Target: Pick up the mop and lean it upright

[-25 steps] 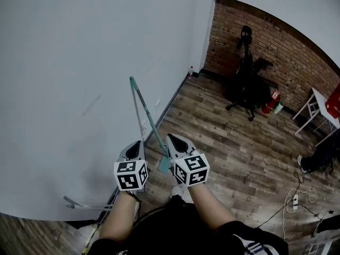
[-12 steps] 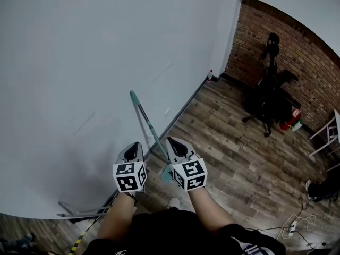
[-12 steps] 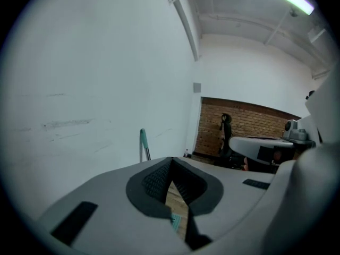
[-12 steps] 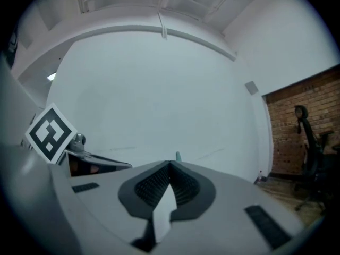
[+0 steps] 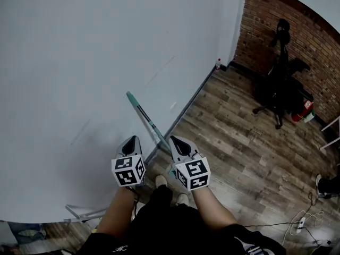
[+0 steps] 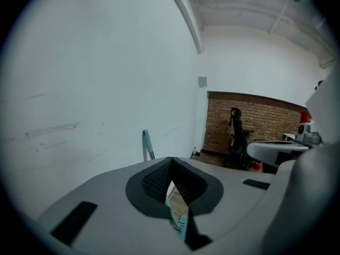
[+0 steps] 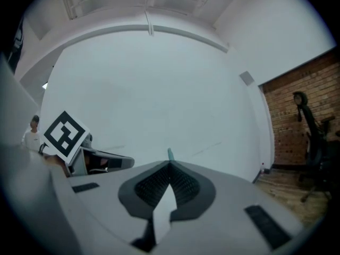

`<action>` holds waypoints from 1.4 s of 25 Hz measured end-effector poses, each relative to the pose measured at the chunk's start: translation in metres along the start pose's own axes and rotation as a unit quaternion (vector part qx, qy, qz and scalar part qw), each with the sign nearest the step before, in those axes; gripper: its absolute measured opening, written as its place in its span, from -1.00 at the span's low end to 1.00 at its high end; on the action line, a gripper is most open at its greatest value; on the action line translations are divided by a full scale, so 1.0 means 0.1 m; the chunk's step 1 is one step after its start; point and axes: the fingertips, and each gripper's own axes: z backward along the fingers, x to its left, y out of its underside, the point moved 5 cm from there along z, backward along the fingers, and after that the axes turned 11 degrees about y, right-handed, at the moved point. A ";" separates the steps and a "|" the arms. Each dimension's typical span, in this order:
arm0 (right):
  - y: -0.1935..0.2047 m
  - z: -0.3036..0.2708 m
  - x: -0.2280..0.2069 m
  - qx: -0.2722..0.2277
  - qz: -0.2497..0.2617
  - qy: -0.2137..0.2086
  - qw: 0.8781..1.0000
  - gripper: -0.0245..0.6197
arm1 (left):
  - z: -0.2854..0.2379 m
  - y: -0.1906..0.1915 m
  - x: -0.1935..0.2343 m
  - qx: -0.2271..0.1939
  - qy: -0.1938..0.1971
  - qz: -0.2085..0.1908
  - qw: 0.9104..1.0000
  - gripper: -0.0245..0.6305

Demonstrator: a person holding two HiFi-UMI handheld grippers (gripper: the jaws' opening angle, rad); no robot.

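1 mop (image 5: 142,115), base behind right gripper (image 5: 173,140)

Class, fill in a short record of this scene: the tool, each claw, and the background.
tool: mop, handle slanted against the white wall, not held
left claw: shut, empty, left of the handle
right claw: shut, empty, right of the handle
background: office chair by the brick wall
ground: wood floor
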 end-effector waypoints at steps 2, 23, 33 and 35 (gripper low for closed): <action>-0.03 -0.13 -0.09 0.004 -0.004 0.005 1.000 -0.91 | -0.17 -0.06 0.09 -0.002 0.001 0.002 1.000 -0.91; -0.46 -1.55 -0.30 0.056 0.050 0.088 0.993 -0.91 | -2.11 -0.10 1.36 0.029 0.028 0.059 0.997 -0.44; -0.32 -1.56 -0.42 0.073 0.052 0.082 0.993 -0.91 | -2.24 -0.04 1.31 0.017 0.036 0.068 0.997 -0.61; -0.36 -1.53 -0.48 0.069 0.051 0.078 0.993 -0.91 | -2.22 -0.07 1.22 0.014 0.041 0.063 0.997 -0.62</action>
